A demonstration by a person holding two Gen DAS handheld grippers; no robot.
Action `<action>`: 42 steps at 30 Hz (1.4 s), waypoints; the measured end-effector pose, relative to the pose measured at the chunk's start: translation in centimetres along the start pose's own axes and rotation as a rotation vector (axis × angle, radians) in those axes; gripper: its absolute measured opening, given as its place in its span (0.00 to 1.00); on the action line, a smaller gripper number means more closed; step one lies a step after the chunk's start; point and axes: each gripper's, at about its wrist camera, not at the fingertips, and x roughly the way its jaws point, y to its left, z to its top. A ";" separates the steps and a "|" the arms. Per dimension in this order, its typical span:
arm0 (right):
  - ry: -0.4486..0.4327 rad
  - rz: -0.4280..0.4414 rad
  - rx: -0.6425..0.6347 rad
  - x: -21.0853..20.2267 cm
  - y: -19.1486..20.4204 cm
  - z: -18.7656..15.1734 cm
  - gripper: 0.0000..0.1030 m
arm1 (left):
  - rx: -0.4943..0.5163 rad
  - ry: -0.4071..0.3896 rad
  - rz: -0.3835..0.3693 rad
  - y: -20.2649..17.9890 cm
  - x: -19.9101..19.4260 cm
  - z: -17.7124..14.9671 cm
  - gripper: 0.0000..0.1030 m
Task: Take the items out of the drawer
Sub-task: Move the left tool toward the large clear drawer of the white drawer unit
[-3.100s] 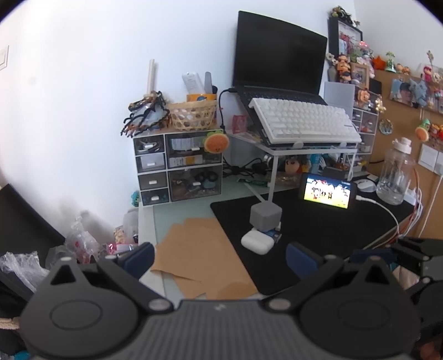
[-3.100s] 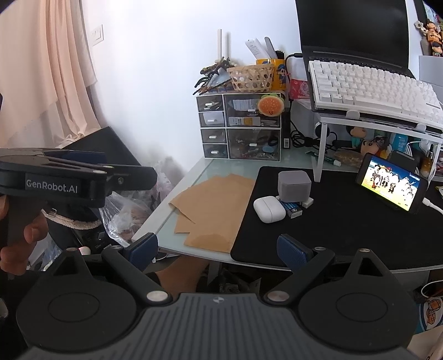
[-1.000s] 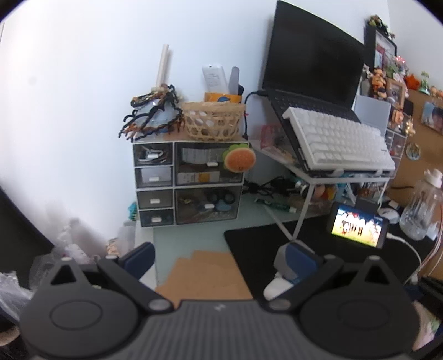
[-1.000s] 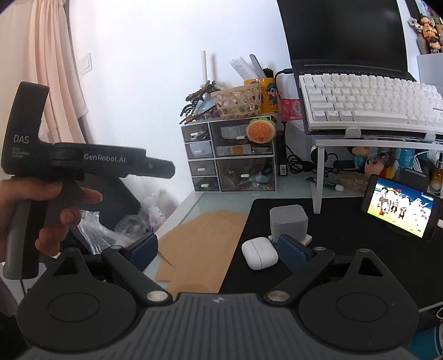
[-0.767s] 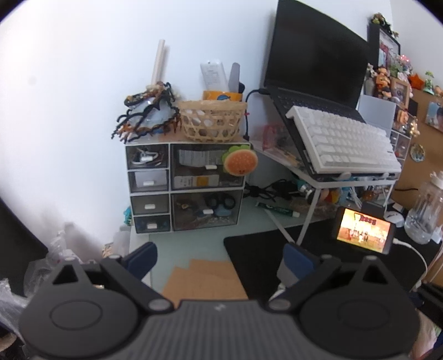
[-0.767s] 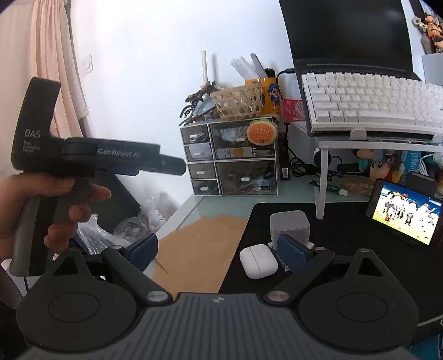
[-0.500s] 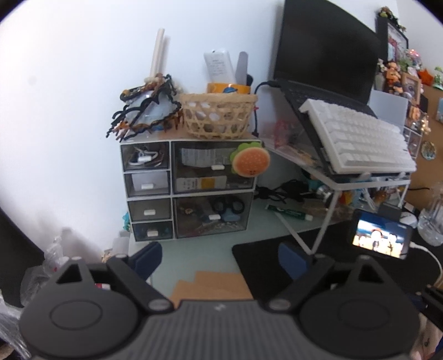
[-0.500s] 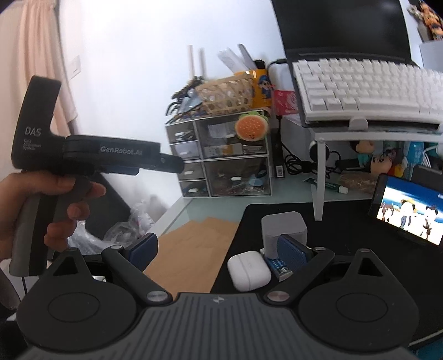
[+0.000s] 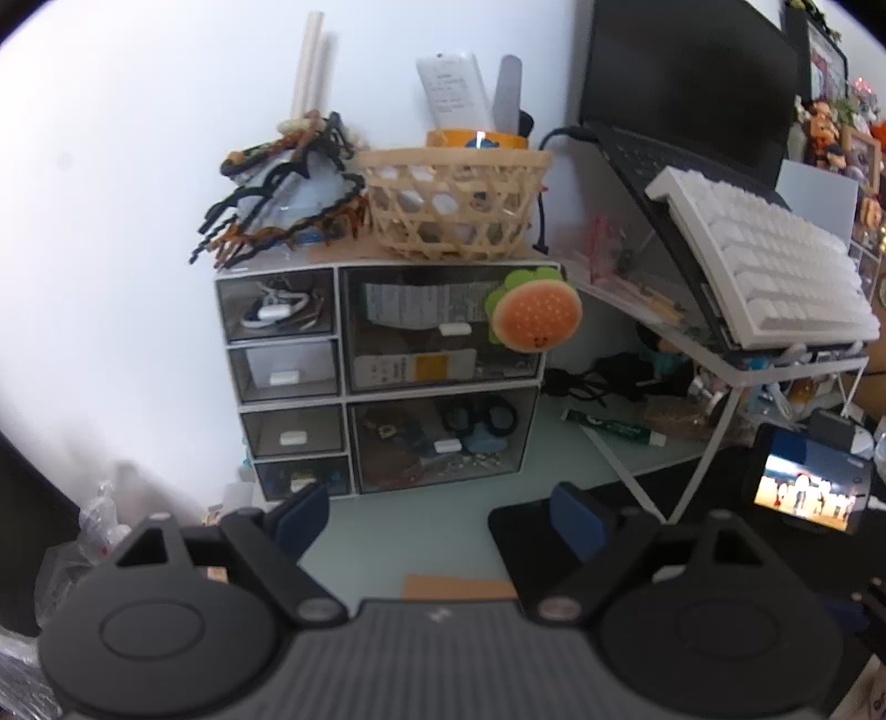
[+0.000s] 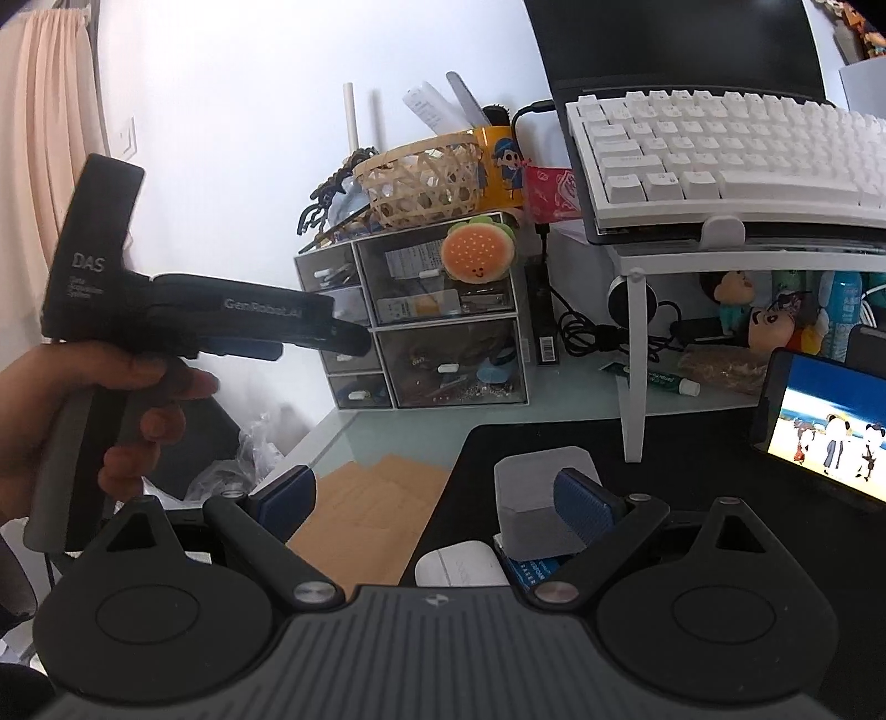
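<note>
L gripper (image 9: 437, 512): fingers spread wide, nothing btwn them, hovering over the desk's glass edge w/ a strip of brown paper (image 9: 459, 587) just below. Straight ahead, near but not touching, sits the drawer unit (image 9: 382, 382) against the wall: 4 small drawers stacked on the left, 2 big ones on the right, all closed. Clear fronts show contents: a white cable in the top small drawer (image 9: 277, 310), papers/cards in the upper big drawer (image 9: 437, 338), mixed dark bits in the lower big drawer (image 9: 443, 443). A burger plush (image 9: 534, 318) is on the unit's upper right corner. On top: basket (image 9: 454, 207), hair ties (image 9: 282, 199) beside it.

R gripper (image 10: 437, 498): also spread, empty, further back over the black mat (image 10: 692, 476). Just under it a grey cube (image 10: 531, 487) and white earbud case (image 10: 459, 565), side by side on the mat. From this view the L gripper (image 10: 343, 335) shows in side profile, held by a hand (image 10: 99, 404), its tip level w/ the small drawers; whether it touches them, can't tell.

Further right: phone (image 10: 825, 432) w/ cartoon on screen, white keyboard (image 10: 720, 149) on a stand, dark laptop screen (image 10: 675, 44) behind.
</note>
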 end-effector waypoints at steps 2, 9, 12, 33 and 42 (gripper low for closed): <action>-0.008 0.000 0.006 0.0 -0.3 -0.2 0.93 | 0.007 0.005 0.007 -0.3 0.5 0.1 0.82; -0.037 -0.001 0.026 -0.1 -1.2 -1.1 0.93 | 0.004 0.016 0.027 -1.1 2.3 0.9 0.77; -0.050 -0.002 0.034 -0.2 -1.6 -1.4 0.93 | 0.002 0.031 0.025 -1.3 3.1 1.1 0.73; -0.090 -0.010 0.073 -0.4 -3.8 -2.7 0.93 | -0.047 0.094 0.029 -0.9 6.8 1.2 0.60; -0.084 -0.038 0.076 -0.8 -4.7 -3.0 0.93 | -0.083 0.130 0.060 -0.1 8.2 1.7 0.53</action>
